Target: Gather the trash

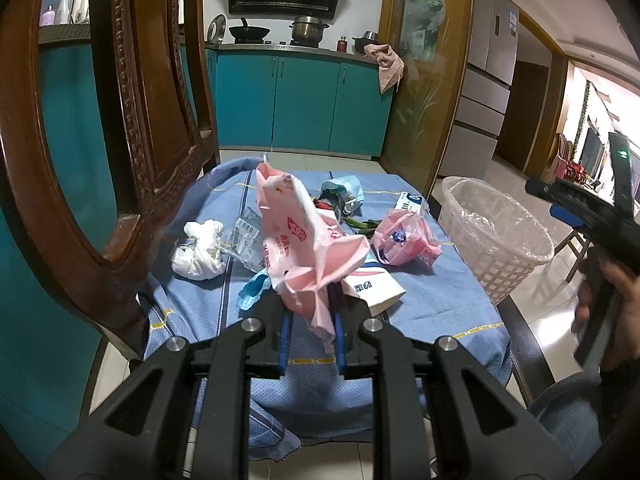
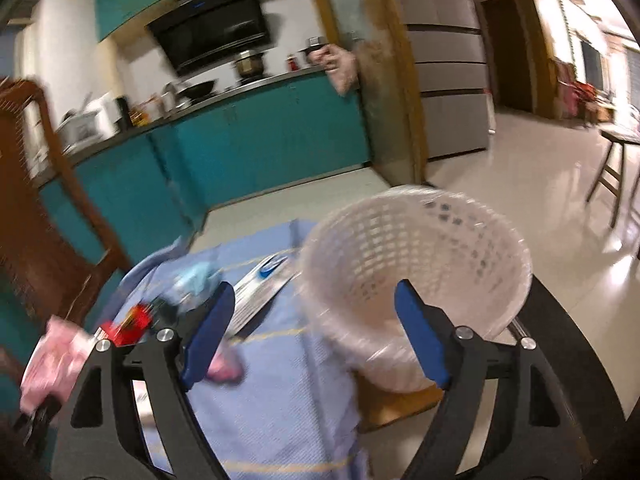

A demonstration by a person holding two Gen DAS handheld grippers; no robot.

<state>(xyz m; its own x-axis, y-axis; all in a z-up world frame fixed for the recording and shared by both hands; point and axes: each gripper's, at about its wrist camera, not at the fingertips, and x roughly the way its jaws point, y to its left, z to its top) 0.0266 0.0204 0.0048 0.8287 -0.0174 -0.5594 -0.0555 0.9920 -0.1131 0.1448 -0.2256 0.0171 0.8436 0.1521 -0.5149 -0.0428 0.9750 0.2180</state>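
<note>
My left gripper (image 1: 310, 312) is shut on the lower end of a crumpled pink plastic bag (image 1: 296, 236), which stands up above the blue tablecloth (image 1: 440, 304). Around it on the cloth lie a white wad (image 1: 198, 250), a clear wrapper (image 1: 244, 236), a second pink bag (image 1: 404, 240), a white carton (image 1: 374, 290), a blue mask (image 1: 344, 186) and a small box (image 1: 412, 202). My right gripper (image 2: 314, 296) is open with nothing between its blue pads (image 2: 212, 328). It faces the white lattice basket (image 2: 440, 232), which is lined with clear plastic (image 1: 480, 220). This view is blurred.
A carved wooden chair (image 1: 132, 128) stands close at the table's left. The basket (image 1: 516, 276) sits off the table's right edge, over the tiled floor. A hand holds the right gripper (image 1: 560, 200) at the far right. Teal kitchen cabinets (image 1: 304, 100) lie beyond.
</note>
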